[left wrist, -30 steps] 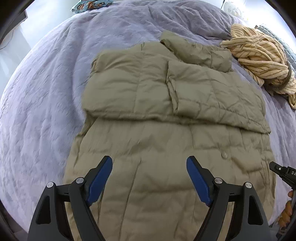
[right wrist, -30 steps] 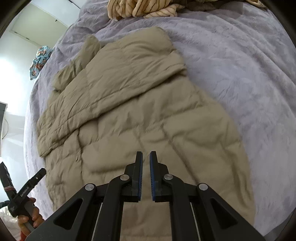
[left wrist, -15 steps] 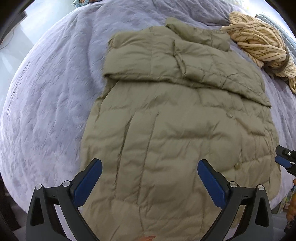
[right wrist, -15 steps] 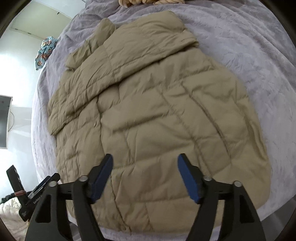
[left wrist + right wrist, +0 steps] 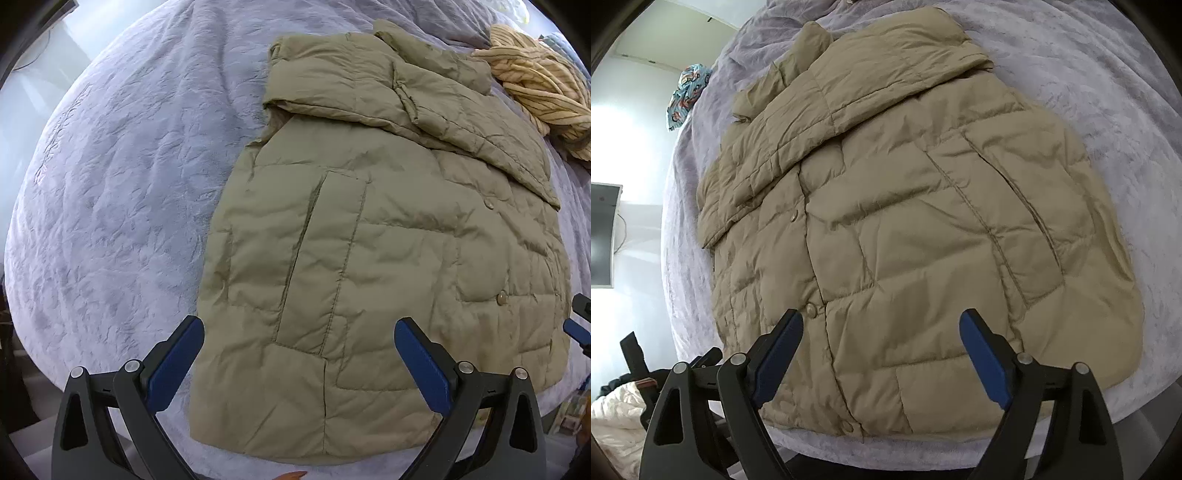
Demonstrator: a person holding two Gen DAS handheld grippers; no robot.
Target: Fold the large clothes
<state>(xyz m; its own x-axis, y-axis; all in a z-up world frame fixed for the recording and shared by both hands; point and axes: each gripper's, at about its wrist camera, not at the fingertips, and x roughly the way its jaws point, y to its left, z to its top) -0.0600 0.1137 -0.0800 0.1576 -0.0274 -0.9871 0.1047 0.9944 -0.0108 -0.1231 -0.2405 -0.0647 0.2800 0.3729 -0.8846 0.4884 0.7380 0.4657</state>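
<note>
A large olive-tan puffer jacket [image 5: 388, 240] lies flat on a lavender bed cover [image 5: 122, 192], front up, with both sleeves folded across the chest near the collar. It also fills the right wrist view [image 5: 905, 229]. My left gripper [image 5: 299, 362] is open and empty, hovering above the jacket's hem at its left corner. My right gripper [image 5: 881, 354] is open and empty, hovering above the hem near the snap placket. Neither touches the cloth. A bit of the right gripper [image 5: 580, 325] shows at the left wrist view's right edge.
A yellow striped garment [image 5: 543, 85] is bunched on the bed beyond the jacket's right shoulder. A patterned blue cloth [image 5: 687, 94] lies at the bed's far edge. The bed cover's near edge [image 5: 923, 454] runs just under the hem. A white quilted item [image 5: 613, 410] sits off the bed.
Both grippers pulled back from mid-jacket to the hem. My right gripper went from shut to open; the left stayed open. The jacket lies the same.
</note>
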